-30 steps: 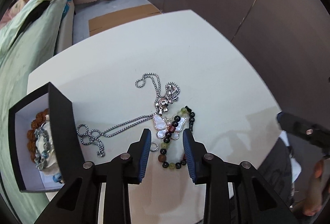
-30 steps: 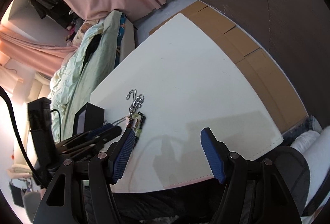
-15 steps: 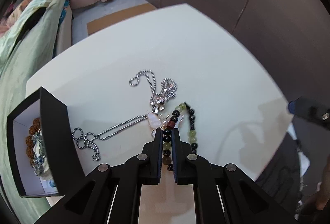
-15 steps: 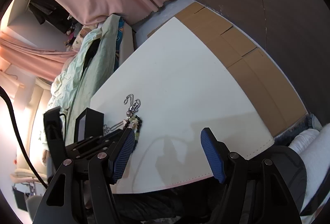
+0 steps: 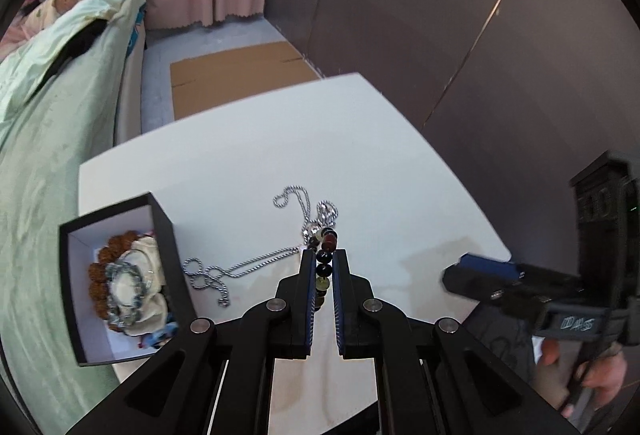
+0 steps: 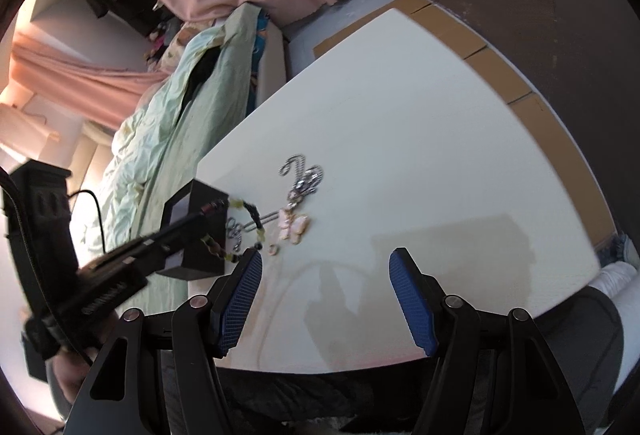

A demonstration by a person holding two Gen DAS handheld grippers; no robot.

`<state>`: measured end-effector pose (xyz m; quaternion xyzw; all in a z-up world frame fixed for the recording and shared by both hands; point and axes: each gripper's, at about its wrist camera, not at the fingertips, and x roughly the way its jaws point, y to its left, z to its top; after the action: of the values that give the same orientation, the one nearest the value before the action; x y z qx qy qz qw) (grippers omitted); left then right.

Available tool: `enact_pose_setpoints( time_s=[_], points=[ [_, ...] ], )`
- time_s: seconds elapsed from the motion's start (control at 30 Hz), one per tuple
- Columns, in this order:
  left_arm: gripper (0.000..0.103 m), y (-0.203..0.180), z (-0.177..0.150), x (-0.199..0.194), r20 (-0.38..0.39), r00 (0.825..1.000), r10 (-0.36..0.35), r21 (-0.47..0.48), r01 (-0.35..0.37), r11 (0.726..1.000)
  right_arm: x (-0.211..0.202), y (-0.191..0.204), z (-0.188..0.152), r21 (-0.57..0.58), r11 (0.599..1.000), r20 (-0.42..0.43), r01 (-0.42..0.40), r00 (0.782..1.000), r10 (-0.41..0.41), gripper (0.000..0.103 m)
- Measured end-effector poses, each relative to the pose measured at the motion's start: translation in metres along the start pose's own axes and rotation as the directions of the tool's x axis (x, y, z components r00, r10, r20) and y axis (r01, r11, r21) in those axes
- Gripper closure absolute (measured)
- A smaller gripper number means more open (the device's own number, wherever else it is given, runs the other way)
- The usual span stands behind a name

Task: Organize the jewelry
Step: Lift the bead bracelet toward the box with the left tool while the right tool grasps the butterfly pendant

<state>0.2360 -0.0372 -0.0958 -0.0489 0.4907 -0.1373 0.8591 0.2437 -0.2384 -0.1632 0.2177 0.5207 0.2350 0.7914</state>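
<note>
My left gripper (image 5: 323, 255) is shut on a beaded bracelet (image 5: 325, 259) of black, green and dark red beads, lifted off the white table (image 5: 248, 163). In the right wrist view the bracelet (image 6: 244, 231) hangs as a loop from the left gripper (image 6: 214, 209). A silver chain necklace (image 5: 240, 267) with a butterfly pendant (image 6: 294, 227) lies on the table. An open black jewelry box (image 5: 120, 283) at the left holds a brown bead bracelet and other pieces. My right gripper (image 6: 326, 263) is open and empty above the table's near edge.
A bed with a green cover (image 5: 52, 107) lies left of the table. Flattened cardboard (image 5: 236, 75) lies on the floor beyond. Dark wall panels (image 5: 440, 15) stand to the right. The right gripper (image 5: 492, 271) shows at the right of the left wrist view.
My left gripper closed on the beaded bracelet and lifted it off the table, up and toward the box. The butterfly pendant stayed on the table. The right gripper stayed open.
</note>
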Motion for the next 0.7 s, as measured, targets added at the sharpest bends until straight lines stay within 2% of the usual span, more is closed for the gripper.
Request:
enact_pose_setpoints(
  time_s=[0.4, 0.7],
  points=[
    [0.095, 0.029, -0.006, -0.039, 0.081, 0.997, 0.010, -0.049, -0.006, 0.999, 0.039, 0.033, 0.008, -0.062, 0.997, -0.041, 0.037, 0.998, -0.039, 0.038],
    [0.095, 0.056, -0.008, -0.055, 0.114, 0.992, 0.045, -0.090, -0.034, 0.995, 0.078, 0.052, 0.017, -0.148, 0.978, -0.057, 0.148, 0.986, -0.158, 0.040]
  ],
)
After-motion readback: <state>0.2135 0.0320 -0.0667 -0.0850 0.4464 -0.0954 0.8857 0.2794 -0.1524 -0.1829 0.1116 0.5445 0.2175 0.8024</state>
